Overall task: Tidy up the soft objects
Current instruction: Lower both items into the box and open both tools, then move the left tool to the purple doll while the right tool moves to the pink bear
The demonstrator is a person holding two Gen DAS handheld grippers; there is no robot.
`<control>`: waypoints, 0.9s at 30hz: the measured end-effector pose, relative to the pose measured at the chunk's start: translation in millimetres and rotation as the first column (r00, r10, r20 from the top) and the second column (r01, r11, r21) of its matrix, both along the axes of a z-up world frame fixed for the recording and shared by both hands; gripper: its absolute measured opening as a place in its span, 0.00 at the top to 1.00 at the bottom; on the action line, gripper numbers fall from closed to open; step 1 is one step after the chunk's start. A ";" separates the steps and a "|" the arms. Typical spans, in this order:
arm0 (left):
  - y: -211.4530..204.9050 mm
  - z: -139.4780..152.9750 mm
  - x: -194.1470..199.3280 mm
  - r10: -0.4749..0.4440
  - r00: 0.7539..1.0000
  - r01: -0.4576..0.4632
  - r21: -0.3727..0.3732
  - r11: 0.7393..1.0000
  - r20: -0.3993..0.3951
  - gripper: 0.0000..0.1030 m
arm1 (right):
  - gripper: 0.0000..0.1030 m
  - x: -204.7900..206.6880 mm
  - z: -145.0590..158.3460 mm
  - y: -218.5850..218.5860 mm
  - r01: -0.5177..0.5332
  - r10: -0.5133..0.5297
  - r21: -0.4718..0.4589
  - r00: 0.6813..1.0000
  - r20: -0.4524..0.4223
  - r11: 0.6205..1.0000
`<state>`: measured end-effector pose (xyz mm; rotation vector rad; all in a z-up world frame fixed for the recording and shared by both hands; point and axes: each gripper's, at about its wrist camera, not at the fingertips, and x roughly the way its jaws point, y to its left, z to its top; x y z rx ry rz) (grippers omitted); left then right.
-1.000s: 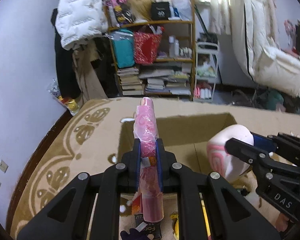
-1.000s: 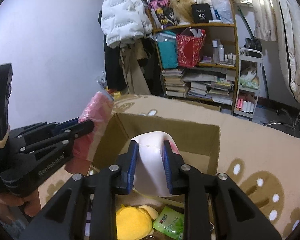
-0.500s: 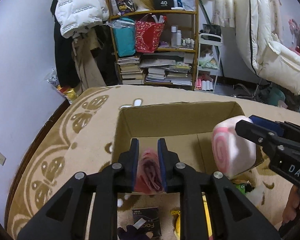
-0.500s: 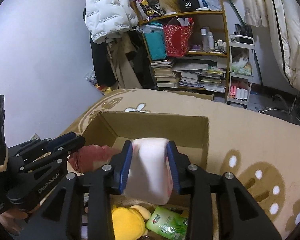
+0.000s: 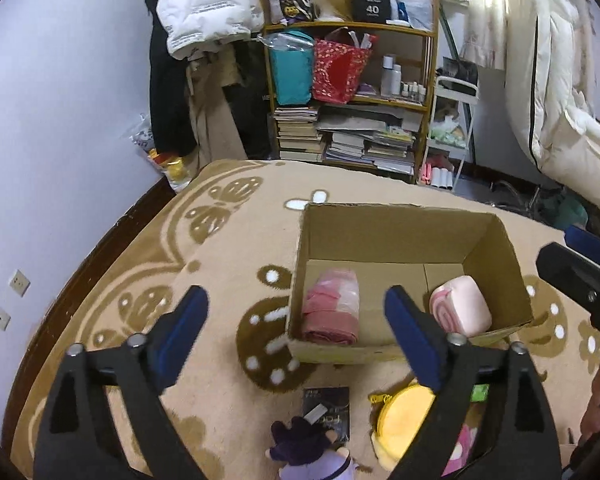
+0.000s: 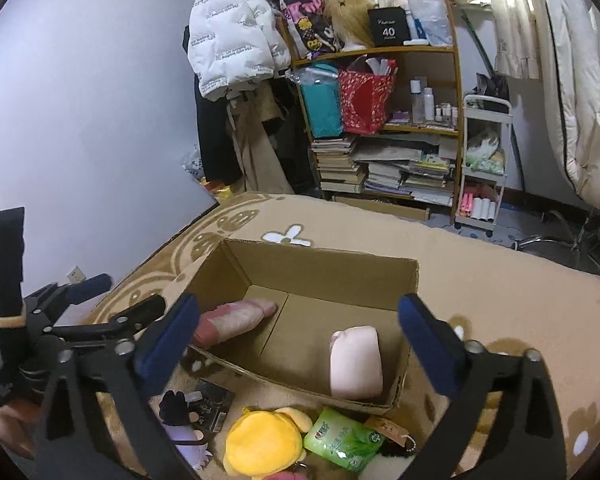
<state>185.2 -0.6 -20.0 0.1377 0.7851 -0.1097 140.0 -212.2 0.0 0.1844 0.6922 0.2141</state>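
— What do you have in the cardboard box [image 5: 396, 232]?

— Two soft things on its brown corrugated floor. Against the box's left wall I see a rolled pink cloth bundle [image 5: 332, 307], partly in clear crinkled wrap. By the box's right wall lies a pale pink swirl-roll plush [image 5: 461, 311], smooth and cylinder-shaped, with a spiral on its end. They lie well apart.

— And your grippers?

— My left gripper [image 5: 296, 322] hangs in front of the box's near wall, its blue-padded fingers spread wide and holding nothing. My right gripper [image 6: 300, 338] is likewise spread and empty, above the box's near edge.

— What lies around the box?

— It sits on a fuzzy tan blanket [image 5: 220, 248] with brown butterfly and flower patterns. Just in front of the box's near wall I see a round yellow plush [image 6: 265, 446], a green wet-wipes pack [image 6: 342, 439], a dark flat booklet [image 5: 327, 412] and a purple-haired doll [image 5: 304, 440]. My own gripper frames cover parts of these. Beyond the box stands a wooden bookshelf [image 6: 384, 128] stacked with books.
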 end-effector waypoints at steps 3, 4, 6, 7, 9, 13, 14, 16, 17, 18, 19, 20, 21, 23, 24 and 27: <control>7.1 10.1 -8.7 0.006 1.000 -0.006 -0.016 1.000 0.005 0.01 | 0.00 -7.3 3.9 0.4 0.001 -0.001 0.002 1.000 0.000 1.000; 8.8 14.6 -13.0 0.008 1.000 -0.007 -0.015 1.000 0.012 0.00 | 0.00 -9.9 5.2 0.7 -0.001 0.001 -0.001 1.000 -0.011 1.000; 11.5 19.7 -19.6 0.018 1.000 -0.017 -0.008 1.000 0.023 0.00 | 0.00 -14.2 6.7 -0.3 -0.007 0.007 -0.003 1.000 -0.020 1.000; 14.0 23.0 -24.5 0.023 0.999 -0.023 -0.005 1.000 0.029 0.00 | 0.00 -18.2 8.4 -0.8 -0.004 0.004 -0.007 1.000 -0.022 1.000; 17.5 25.1 -29.9 0.027 1.000 -0.027 -0.013 1.000 0.014 0.00 | 0.00 -23.6 10.8 -1.6 -0.003 0.003 -0.004 1.000 -0.021 1.000; 28.8 25.6 -38.7 0.054 0.996 -0.059 -0.068 0.996 -0.075 0.00 | 0.00 -37.5 12.4 -2.1 -0.010 0.010 0.008 1.000 -0.030 1.000; 32.0 26.2 -42.5 0.068 0.994 -0.074 -0.083 0.994 -0.083 0.00 | 0.00 -40.9 12.7 -2.0 -0.012 0.012 0.010 1.000 -0.028 1.000; 37.6 25.6 -48.6 0.087 0.992 -0.097 -0.103 0.990 -0.097 0.00 | 0.00 -48.4 11.1 -1.4 -0.016 0.017 0.015 0.999 -0.038 1.000; 39.0 24.4 -51.0 0.092 0.990 -0.103 -0.105 0.989 -0.104 0.00 | 0.00 -51.0 9.8 -1.0 -0.017 0.018 0.019 0.999 -0.046 1.000; 39.8 23.4 -53.6 0.096 0.990 -0.107 -0.104 0.989 -0.107 0.00 | 0.00 -53.9 8.2 -0.6 -0.017 0.019 0.022 0.998 -0.052 1.000; 40.8 21.3 -57.3 0.100 0.989 -0.111 -0.098 0.989 -0.111 0.00 | 0.00 -58.0 5.9 -0.2 -0.016 0.017 0.022 0.998 -0.059 1.000; 41.0 19.5 -59.9 0.101 0.988 -0.112 -0.093 0.989 -0.115 0.00 | 0.00 -62.3 2.7 0.4 -0.014 0.016 0.023 0.998 -0.067 1.000; 41.3 17.2 -62.8 0.101 0.988 -0.113 -0.093 0.989 -0.119 0.00 | 0.00 -65.1 0.1 0.8 -0.015 0.017 0.024 0.997 -0.073 1.000; 42.0 11.4 -67.4 0.099 0.986 -0.114 -0.105 0.988 -0.137 0.00 | 0.00 -73.3 -7.5 1.0 -0.013 0.015 0.026 0.996 -0.083 1.000; 42.6 7.3 -70.1 0.099 0.984 -0.117 -0.115 0.986 -0.148 0.00 | 0.00 -76.7 -9.3 0.8 -0.010 0.012 0.027 0.997 -0.078 1.000; 42.4 -3.1 -74.4 0.106 0.980 -0.126 -0.111 0.986 -0.170 0.00 | 0.00 -87.1 -18.6 0.5 -0.001 0.004 0.025 0.996 -0.085 1.000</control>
